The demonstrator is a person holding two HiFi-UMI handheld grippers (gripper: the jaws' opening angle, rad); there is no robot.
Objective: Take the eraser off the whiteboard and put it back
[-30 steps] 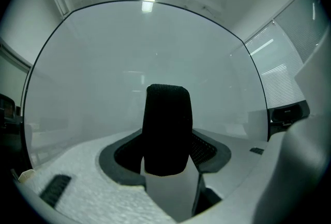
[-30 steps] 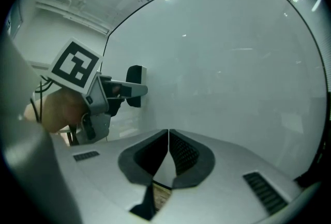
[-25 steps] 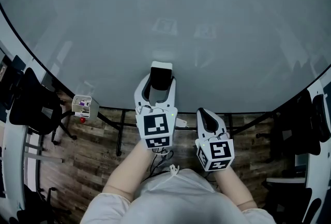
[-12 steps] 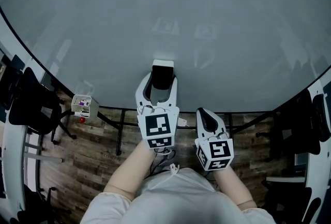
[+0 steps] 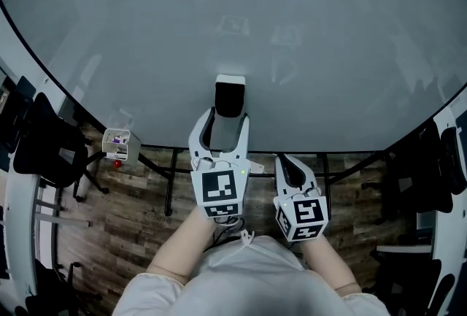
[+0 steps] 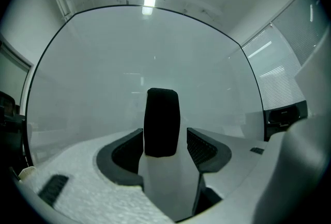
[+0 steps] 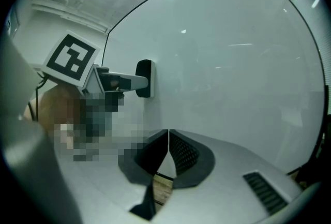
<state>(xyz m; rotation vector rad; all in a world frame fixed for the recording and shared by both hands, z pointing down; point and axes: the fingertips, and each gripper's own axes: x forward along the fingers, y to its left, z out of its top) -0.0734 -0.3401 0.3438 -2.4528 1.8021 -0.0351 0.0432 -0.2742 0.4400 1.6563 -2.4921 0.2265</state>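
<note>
Left tongs (image 6: 165, 136) spread astride eraser (image 6: 162, 119), right tongs (image 7: 168, 137) pressed together; right gripper view shows whiteboard (image 7: 232, 62) contact.

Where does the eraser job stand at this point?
Apparently done: the eraser sits on the whiteboard, and the left gripper has drawn back slightly over the last second, suggesting it was already returned. In hand: nothing. Its jaws stand open either side of the eraser without pressing, and the right gripper is shut and empty. Left: pulling the left gripper clear.

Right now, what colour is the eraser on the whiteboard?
The eraser is mostly black; clearest in the left gripper view.
</note>
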